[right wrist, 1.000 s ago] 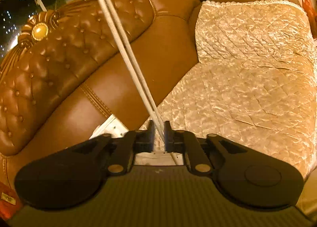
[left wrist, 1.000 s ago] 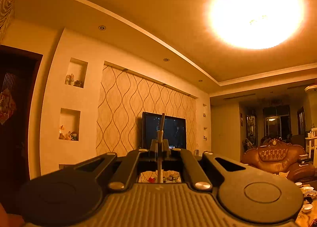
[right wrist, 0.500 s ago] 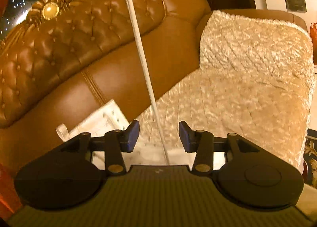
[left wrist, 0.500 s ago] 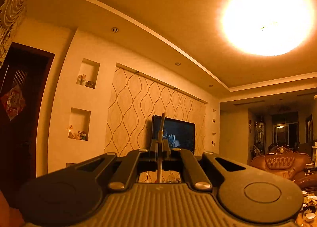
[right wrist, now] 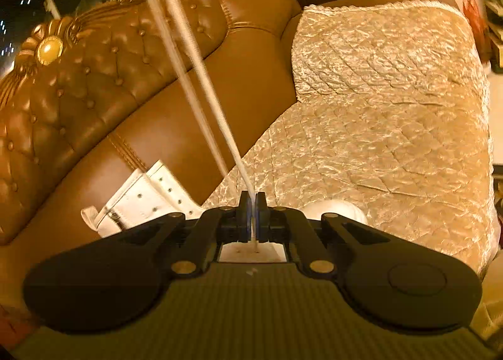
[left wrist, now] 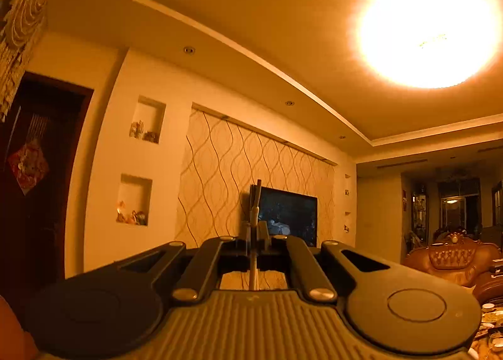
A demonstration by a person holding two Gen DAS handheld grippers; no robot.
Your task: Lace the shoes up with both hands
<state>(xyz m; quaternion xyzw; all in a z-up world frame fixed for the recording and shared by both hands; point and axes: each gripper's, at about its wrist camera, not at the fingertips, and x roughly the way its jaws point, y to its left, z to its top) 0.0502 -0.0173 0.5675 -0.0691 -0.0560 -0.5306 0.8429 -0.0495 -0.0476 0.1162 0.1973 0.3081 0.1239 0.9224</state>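
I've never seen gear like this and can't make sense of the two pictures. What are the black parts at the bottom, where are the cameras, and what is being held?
A person holds two hand-held claws, each carrying a camera looking along its fingers. The left claw, aimed at a TV wall, is shut on a shoelace tip. The right claw, aimed down at a leather sofa with a quilted cover, is shut on a white shoelace running up out of view. A white shoe lies on the sofa beneath it.

Black claw (right wrist: 252,202), ribbed grey body
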